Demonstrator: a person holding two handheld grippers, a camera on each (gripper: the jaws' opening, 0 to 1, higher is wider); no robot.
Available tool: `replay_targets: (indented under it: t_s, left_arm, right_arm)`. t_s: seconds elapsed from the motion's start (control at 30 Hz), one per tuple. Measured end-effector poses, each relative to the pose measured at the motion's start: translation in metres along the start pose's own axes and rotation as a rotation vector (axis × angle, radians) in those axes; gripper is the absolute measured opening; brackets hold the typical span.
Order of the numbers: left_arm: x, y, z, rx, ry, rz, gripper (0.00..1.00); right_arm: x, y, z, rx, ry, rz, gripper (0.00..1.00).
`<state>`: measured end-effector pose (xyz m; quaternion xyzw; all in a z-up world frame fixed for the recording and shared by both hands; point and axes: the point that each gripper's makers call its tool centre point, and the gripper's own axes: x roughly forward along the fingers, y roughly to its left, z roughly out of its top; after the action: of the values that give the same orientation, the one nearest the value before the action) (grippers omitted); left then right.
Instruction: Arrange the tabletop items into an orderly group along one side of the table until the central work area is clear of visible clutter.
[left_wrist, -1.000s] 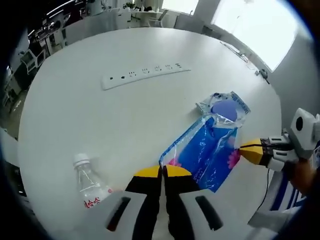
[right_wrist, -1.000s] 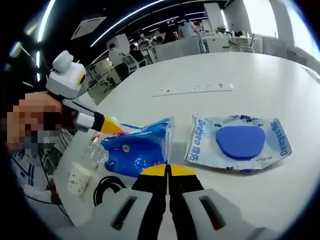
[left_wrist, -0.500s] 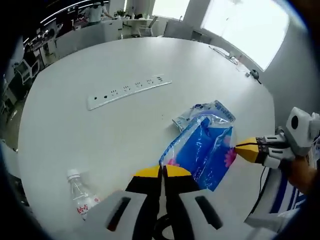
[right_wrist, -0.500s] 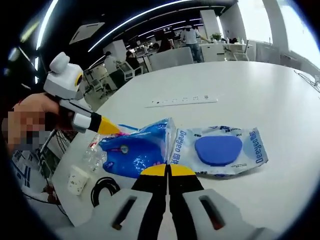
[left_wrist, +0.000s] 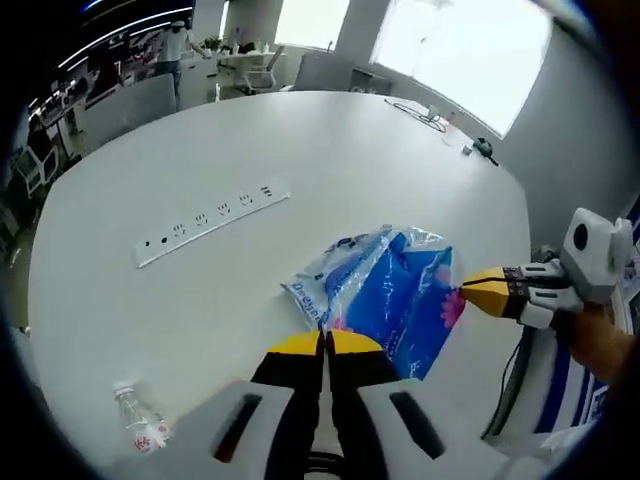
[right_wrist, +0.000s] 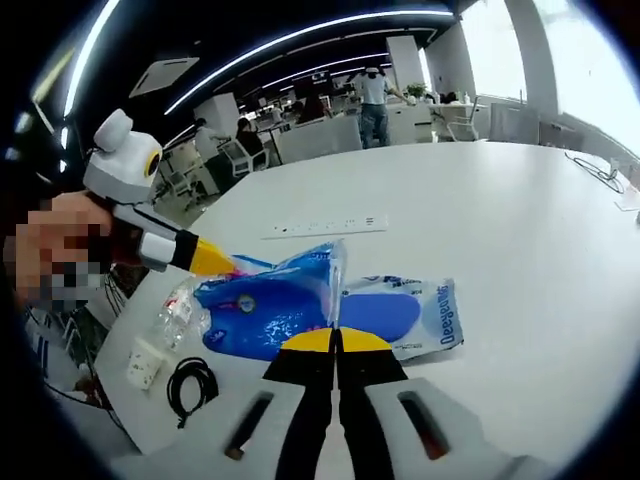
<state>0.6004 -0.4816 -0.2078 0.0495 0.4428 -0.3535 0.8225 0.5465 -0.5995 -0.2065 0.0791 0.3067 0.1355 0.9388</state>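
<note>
In the left gripper view, my left gripper (left_wrist: 324, 345) has its yellow-tipped jaws pressed together on the near edge of a blue plastic bag (left_wrist: 400, 300), which is stretched above the round white table (left_wrist: 300, 150). The right gripper (left_wrist: 478, 291) comes in from the right side and pinches the opposite edge of the same bag. Under the bag lies a white and blue wet-wipe pack (left_wrist: 312, 290), partly covered by it. A white power strip (left_wrist: 212, 221) lies farther out on the table, well apart from the bag. A clear water bottle (left_wrist: 135, 424) lies near the table's near edge at lower left.

In the right gripper view, my right gripper (right_wrist: 336, 340) is clamped on the blue bag (right_wrist: 265, 310), and the left gripper (right_wrist: 205, 260) holds its far corner. The wet-wipe pack (right_wrist: 415, 315) rests flat just beside and partly beneath the bag. The bottle (right_wrist: 175, 310), a paper cup (right_wrist: 145, 362) and a coiled black cable (right_wrist: 190, 385) sit close together near the table edge. The power strip (right_wrist: 325, 226) lies beyond.
</note>
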Motion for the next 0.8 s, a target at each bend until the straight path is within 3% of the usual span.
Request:
replay_targets:
  t_s: [0.37,0.8]
  left_arm:
    - [0.029,-0.046,0.043,0.041,-0.026,-0.08,0.0]
    - [0.064,-0.101,0.081,0.112,-0.027,-0.156,0.0]
  right_arm:
    - [-0.031,-0.051,0.015,0.007,-0.042,-0.084,0.0]
    - [-0.058,-0.114,0.025,0.029,-0.075,-0.177,0.0]
